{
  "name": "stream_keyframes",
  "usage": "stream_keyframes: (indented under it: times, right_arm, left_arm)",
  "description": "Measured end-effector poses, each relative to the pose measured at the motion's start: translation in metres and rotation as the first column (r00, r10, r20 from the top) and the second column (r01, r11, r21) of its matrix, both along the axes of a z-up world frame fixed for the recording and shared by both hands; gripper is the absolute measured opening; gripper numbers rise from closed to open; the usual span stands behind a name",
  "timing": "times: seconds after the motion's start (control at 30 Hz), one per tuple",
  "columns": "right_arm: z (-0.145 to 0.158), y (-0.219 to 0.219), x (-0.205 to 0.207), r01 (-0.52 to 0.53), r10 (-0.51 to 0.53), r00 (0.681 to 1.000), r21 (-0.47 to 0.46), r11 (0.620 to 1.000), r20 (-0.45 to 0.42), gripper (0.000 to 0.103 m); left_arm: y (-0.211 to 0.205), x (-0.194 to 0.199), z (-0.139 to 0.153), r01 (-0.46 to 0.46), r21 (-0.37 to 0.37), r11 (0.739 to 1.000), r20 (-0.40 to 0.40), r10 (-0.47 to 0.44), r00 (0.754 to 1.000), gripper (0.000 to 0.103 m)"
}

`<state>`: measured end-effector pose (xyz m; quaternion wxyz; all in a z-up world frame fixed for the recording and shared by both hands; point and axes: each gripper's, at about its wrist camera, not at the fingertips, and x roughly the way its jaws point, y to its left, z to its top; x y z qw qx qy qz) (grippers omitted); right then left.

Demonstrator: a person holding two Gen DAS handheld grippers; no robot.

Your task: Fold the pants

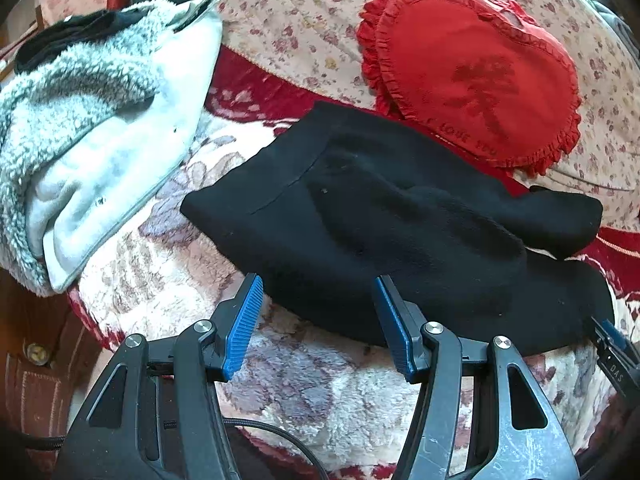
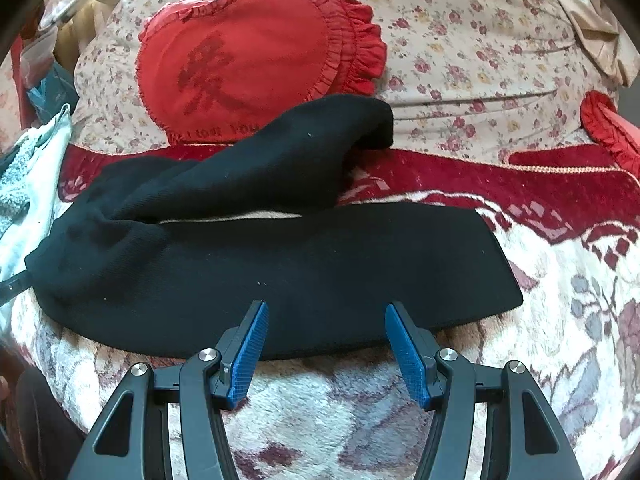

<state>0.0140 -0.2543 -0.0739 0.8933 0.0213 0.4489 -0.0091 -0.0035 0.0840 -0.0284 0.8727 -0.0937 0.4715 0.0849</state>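
Both claws — left claw (image 1: 318,294) and right claw (image 2: 326,320) — are hanging open, gripping nothing, over the black pants (image 2: 280,264) at the bed's near edge. The splayed upper leg is risking an uneven fold — grabbing one layer would cause it.

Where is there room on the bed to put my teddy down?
The fluffy blanket is bare in front of the black pants, near the grippers, and to their right past the leg end. In the left view there is a bare strip between the pants and the grey fleece garment. It is crowded behind, where one pant leg lies against the red heart pillow.
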Motion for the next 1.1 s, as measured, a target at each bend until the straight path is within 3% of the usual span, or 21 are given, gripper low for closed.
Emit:
stream_keyframes:
  times: [0.27, 0.47, 0.6, 0.67, 0.83, 0.9, 0.93, 1.0, 1.03, 1.1]
  right_arm:
    - [-0.01, -0.026, -0.014, 0.035, -0.033, 0.999, 0.048, 0.998, -0.033, 0.059]
    - [-0.026, -0.055, -0.02, 0.086, -0.077, 0.995, 0.179, 0.98, -0.058, 0.059]
    - [-0.028, -0.071, -0.015, 0.117, -0.113, 0.993, 0.274, 0.955, -0.029, 0.059]
    - [-0.031, -0.077, -0.007, 0.132, -0.131, 0.991, 0.313, 0.941, -0.024, 0.06]
    - [-0.033, -0.078, 0.014, 0.137, -0.155, 0.988, 0.342, 0.93, 0.025, 0.059]
    - [-0.034, -0.076, 0.021, 0.127, -0.155, 0.986, 0.332, 0.935, 0.062, 0.049]
    - [-0.034, -0.077, 0.023, 0.125, -0.156, 0.985, 0.32, 0.939, 0.073, 0.039]
    - [-0.033, -0.078, 0.026, 0.127, -0.159, 0.983, 0.298, 0.946, 0.086, 0.025]
    - [-0.032, -0.082, 0.025, 0.126, -0.161, 0.983, 0.307, 0.943, 0.091, 0.012]
    - [-0.027, -0.09, 0.019, 0.097, -0.145, 0.984, 0.367, 0.925, 0.105, 0.005]
  left_arm:
    - [0.036, -0.007, -0.012, -0.097, -0.108, 0.989, -0.043, 0.093, 0.995, 0.058]
    - [0.048, 0.002, -0.027, -0.161, -0.221, 0.962, -0.081, 0.146, 0.986, 0.057]
    - [0.051, 0.017, -0.037, -0.19, -0.309, 0.932, -0.098, 0.167, 0.981, 0.058]
    - [0.052, 0.025, -0.041, -0.202, -0.326, 0.924, -0.098, 0.179, 0.979, 0.058]
    - [0.048, 0.044, -0.04, -0.197, -0.301, 0.933, -0.091, 0.178, 0.98, 0.058]
    - [0.043, 0.049, -0.039, -0.181, -0.273, 0.945, -0.083, 0.165, 0.983, 0.052]
    - [0.041, 0.05, -0.039, -0.177, -0.252, 0.951, -0.083, 0.161, 0.983, 0.038]
    - [0.04, 0.05, -0.039, -0.179, -0.227, 0.957, -0.085, 0.163, 0.983, 0.023]
    - [0.041, 0.048, -0.038, -0.177, -0.237, 0.955, -0.078, 0.163, 0.983, 0.017]
    - [0.044, 0.044, -0.035, -0.171, -0.246, 0.954, -0.07, 0.158, 0.985, 0.012]
